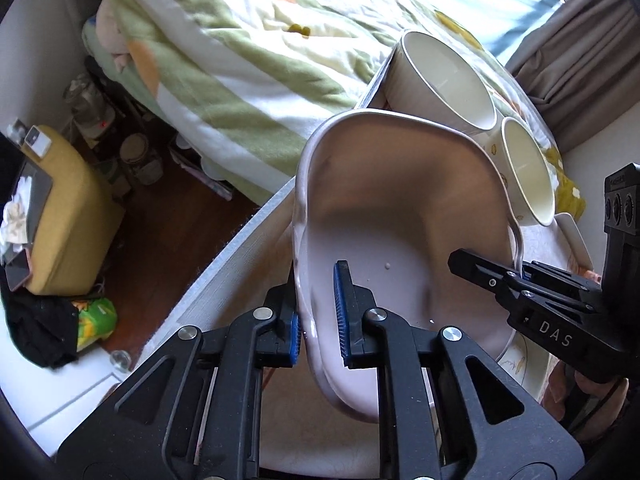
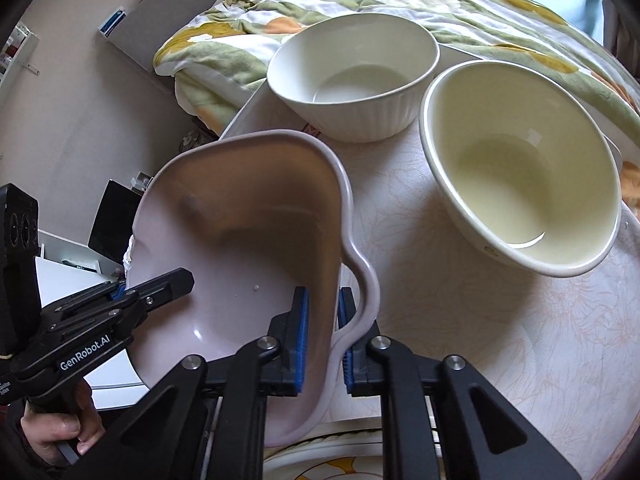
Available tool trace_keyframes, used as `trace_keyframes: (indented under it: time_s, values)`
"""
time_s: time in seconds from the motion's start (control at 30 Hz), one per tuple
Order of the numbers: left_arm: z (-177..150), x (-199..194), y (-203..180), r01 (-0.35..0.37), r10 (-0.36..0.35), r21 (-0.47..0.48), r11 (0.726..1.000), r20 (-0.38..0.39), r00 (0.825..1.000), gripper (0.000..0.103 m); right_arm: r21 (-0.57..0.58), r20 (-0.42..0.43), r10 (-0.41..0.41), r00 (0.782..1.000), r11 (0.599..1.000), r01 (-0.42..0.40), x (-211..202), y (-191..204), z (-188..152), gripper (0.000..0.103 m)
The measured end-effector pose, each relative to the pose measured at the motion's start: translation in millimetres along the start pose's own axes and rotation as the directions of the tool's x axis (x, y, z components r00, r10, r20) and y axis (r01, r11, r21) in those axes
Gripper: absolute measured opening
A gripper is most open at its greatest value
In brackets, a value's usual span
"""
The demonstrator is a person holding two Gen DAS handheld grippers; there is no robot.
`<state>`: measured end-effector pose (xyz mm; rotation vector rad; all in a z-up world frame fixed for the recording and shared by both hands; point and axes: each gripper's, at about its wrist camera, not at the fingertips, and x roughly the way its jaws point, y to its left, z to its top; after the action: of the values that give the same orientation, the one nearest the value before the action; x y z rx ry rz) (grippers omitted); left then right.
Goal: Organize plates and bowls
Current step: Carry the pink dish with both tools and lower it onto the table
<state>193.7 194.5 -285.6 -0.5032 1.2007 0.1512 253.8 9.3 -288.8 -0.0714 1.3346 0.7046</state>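
While both grippers clamp opposite sides of the pale pink dish (image 1: 400, 216), we have it raised and tilted above the bench (image 2: 460, 320), over a patterned plate (image 2: 340, 468) that peeks out beneath it. Our left gripper (image 1: 318, 320) has its jaws closed on the dish's left wall, one blue pad inside and one outside; our right gripper (image 2: 322, 340) pinches the wavy rim on the other side in the same way. We judge the dish to be glazed ceramic: stiff, fairly heavy for its size, slick under the pads, and quick to chip if it knocks another piece. Its walls are thin and curved, so we think a hold low on the wall, just under the rolled lip, is safest, since the lip gives the pads something to catch on. Two cream bowls wait farther back on the bench, a ribbed bowl (image 2: 352, 76) and a wider bowl (image 2: 520, 168), standing close beside each other and clear of the dish. With weight shared between two pinches, we would keep both wrists level together, or the glaze may slide.
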Motion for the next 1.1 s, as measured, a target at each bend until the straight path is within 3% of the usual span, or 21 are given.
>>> trace_keyframes:
  time_s: [0.3, 0.53, 0.7, 0.83, 1.1]
  values:
    - [-14.2, -48.1, -16.8, 0.011, -0.016, 0.075, 0.997, 0.067, 0.998, 0.012, 0.005, 0.096, -0.002, 0.995, 1.0, 0.002, -38.4, 16.0, -19.0, 0.013]
    - [-39.4, -85.2, -58.1, 0.069, -0.089, 0.208, 0.976, 0.086, 0.992, 0.012, 0.072, 0.191, -0.055, 0.98, 0.997, 0.042, -96.1, 8.9, -64.4, 0.013]
    - [-59.3, -95.2, -107.9, 0.138, -0.165, 0.317, 0.938, 0.06, 0.984, 0.012, 0.171, 0.242, -0.134, 0.961, 0.981, 0.094, -139.2, -11.6, -107.2, 0.013]
    - [-76.5, -93.8, -161.0, 0.2, -0.222, 0.405, 0.892, 0.007, 0.975, 0.012, 0.266, 0.265, -0.202, 0.943, 0.955, 0.13, -169.2, -38.0, -141.2, 0.013]
    - [-121.1, -68.4, -271.3, 0.29, -0.269, 0.515, 0.807, -0.118, 0.956, 0.012, 0.428, 0.242, -0.314, 0.918, 0.883, 0.189, -219.3, -107.7, -200.9, 0.013]
